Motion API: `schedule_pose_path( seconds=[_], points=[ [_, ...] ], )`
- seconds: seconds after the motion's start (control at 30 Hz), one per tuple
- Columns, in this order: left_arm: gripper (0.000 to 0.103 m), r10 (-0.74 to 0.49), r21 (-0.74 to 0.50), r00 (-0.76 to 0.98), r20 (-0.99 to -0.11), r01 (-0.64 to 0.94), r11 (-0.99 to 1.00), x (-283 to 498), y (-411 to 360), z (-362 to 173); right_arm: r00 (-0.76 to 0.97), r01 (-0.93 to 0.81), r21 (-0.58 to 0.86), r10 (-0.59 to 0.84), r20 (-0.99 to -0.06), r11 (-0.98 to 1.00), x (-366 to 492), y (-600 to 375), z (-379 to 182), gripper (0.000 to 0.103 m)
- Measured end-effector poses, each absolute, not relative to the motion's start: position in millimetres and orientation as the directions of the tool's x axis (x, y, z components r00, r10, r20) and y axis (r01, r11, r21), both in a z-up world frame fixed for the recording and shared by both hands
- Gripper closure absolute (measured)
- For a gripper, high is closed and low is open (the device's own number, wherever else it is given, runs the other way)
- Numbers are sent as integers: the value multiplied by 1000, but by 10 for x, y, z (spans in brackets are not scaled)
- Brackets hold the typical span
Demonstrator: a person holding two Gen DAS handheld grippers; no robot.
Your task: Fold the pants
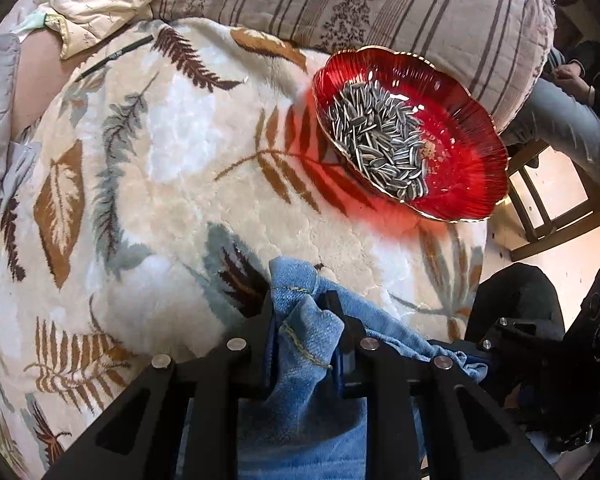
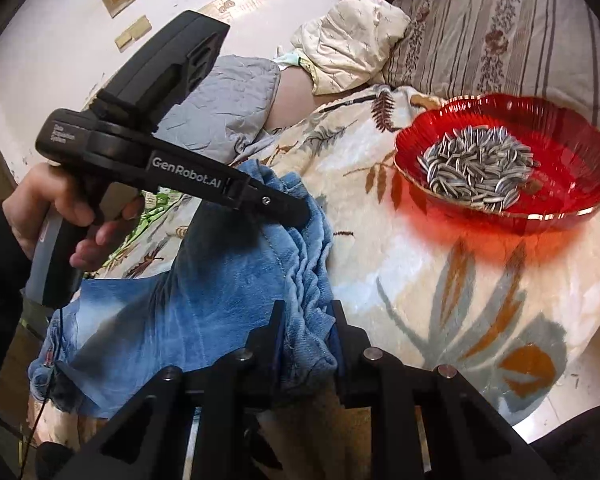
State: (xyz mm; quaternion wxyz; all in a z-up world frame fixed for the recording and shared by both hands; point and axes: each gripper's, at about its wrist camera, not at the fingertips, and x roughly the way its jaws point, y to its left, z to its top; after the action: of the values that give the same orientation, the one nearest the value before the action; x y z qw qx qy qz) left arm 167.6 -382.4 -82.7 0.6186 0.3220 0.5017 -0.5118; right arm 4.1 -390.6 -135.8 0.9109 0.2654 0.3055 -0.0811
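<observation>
So both of my hand-held grippers are pinched on the pants [image 2: 204, 280]: left hand-held gripper [image 1: 300, 320] on a stitched hem, right hand-held gripper [image 2: 306, 332] on bunched denim. They lie on the blanket [image 1: 172, 152], stretching between both grips, the red bowl [image 1: 472, 184] just beyond.

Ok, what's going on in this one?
A person is working on blue denim pants on a leaf-patterned blanket, a handheld gripper in each hand. The left gripper and right gripper are each clamped on a bunched edge of the denim. No fold is made yet. A red bowl of sunflower seeds sits close by.
</observation>
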Motion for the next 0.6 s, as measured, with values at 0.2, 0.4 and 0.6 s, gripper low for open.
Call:
schedule_pose_path(
  seconds=[0.2, 0.4, 0.6],
  points=[
    [81, -383, -107, 6, -924, 956, 272, 1633, -3628, -610, 800, 318, 340, -57, -598, 885, 24, -3740, -1144, 82],
    [81, -488, -105, 51, -871, 952, 288, 1602, -3130, -279, 830, 285, 281, -90, -550, 917, -38, -3493, -865, 82],
    [82, -545, -117, 111, -831, 923, 366, 1693, -2378, -30, 880, 164, 268, -18, -474, 950, 15, -2985, -501, 83]
  ],
)
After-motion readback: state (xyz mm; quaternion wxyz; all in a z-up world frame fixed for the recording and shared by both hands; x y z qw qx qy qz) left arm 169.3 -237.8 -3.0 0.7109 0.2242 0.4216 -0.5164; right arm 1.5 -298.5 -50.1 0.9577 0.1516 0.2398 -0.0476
